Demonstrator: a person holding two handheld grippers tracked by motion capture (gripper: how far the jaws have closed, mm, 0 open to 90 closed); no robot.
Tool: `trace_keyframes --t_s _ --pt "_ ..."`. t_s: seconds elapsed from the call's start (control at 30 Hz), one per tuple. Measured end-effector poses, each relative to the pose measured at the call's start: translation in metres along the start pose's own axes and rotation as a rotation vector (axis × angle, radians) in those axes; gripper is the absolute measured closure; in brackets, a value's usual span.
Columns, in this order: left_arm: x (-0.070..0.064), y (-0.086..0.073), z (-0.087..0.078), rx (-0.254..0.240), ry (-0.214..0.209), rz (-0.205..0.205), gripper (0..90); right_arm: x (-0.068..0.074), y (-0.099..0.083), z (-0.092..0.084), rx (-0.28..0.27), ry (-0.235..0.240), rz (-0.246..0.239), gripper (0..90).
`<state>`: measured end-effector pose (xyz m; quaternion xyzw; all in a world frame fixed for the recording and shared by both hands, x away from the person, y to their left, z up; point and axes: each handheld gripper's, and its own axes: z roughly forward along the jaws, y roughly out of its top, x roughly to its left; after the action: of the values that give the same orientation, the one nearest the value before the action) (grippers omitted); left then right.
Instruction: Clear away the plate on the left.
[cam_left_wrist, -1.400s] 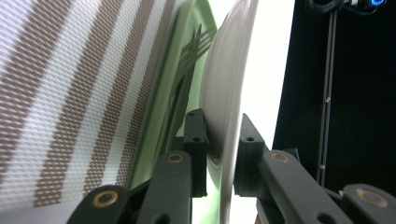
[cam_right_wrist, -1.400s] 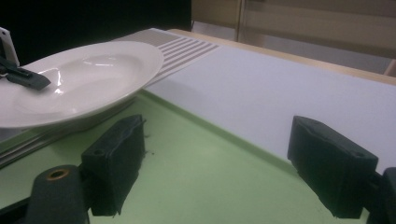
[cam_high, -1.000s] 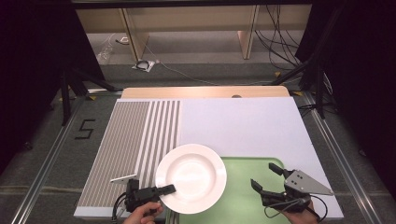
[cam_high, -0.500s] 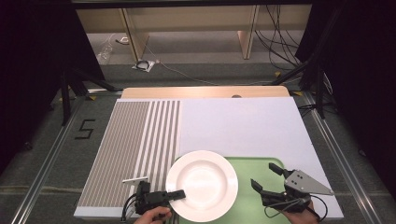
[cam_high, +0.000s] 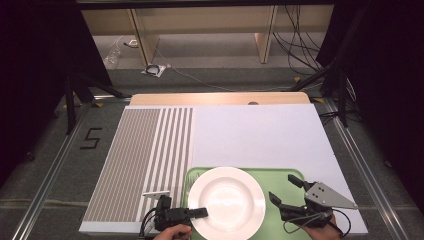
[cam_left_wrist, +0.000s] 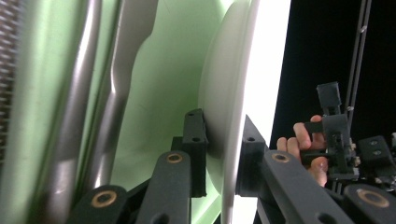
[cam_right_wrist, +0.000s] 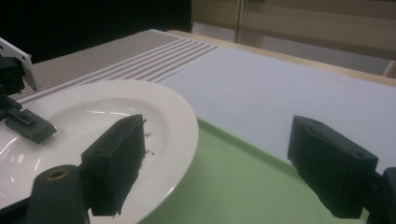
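High view: one plate (cam_high: 227, 201) on one green tray (cam_high: 282, 176), two grippers. Left gripper (cam_high: 200, 212) clamps plate's left rim; right gripper (cam_high: 284, 190) just right of plate, jaws spread, holding nothing.

Left gripper view: rim pinched between pads, tray behind.

Right gripper view: plate beside near jaw, not between jaws.

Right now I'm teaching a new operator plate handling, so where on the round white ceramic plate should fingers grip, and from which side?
Grip the round white ceramic plate at its thin rim, from its left edge, as the left gripper does: one finger under, one on top. The flat rim overhangs the green plastic tray, leaving room beneath.
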<state>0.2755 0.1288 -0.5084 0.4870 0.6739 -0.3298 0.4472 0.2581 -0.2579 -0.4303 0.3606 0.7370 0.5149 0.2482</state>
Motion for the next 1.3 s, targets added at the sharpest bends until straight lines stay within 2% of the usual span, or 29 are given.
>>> trace_keyframes --t_s 0.83,0.87,0.9,1.1,1.17,1.3 --pt "-0.002 -0.001 0.026 0.061 0.029 0.014 77.6 0.000 0.000 0.001 -0.003 0.003 -0.001 19.9" --pt "-0.001 -0.001 0.026 0.069 0.035 0.024 77.6 0.000 0.000 0.000 -0.003 0.003 -0.001 19.9" --pt "-0.002 -0.001 0.027 0.065 0.033 0.014 77.6 0.000 0.000 0.000 -0.002 0.003 -0.001 19.9" --pt "-0.002 -0.003 0.032 0.076 0.030 0.019 77.6 0.000 0.000 0.001 -0.003 0.003 -0.003 19.8" --pt "-0.002 -0.003 0.033 0.080 0.035 0.014 77.7 0.000 0.000 0.001 -0.005 0.004 -0.003 19.8" --pt "-0.002 -0.002 0.034 0.085 0.055 0.032 78.4 0.000 0.000 0.001 -0.005 0.004 -0.003 19.8"
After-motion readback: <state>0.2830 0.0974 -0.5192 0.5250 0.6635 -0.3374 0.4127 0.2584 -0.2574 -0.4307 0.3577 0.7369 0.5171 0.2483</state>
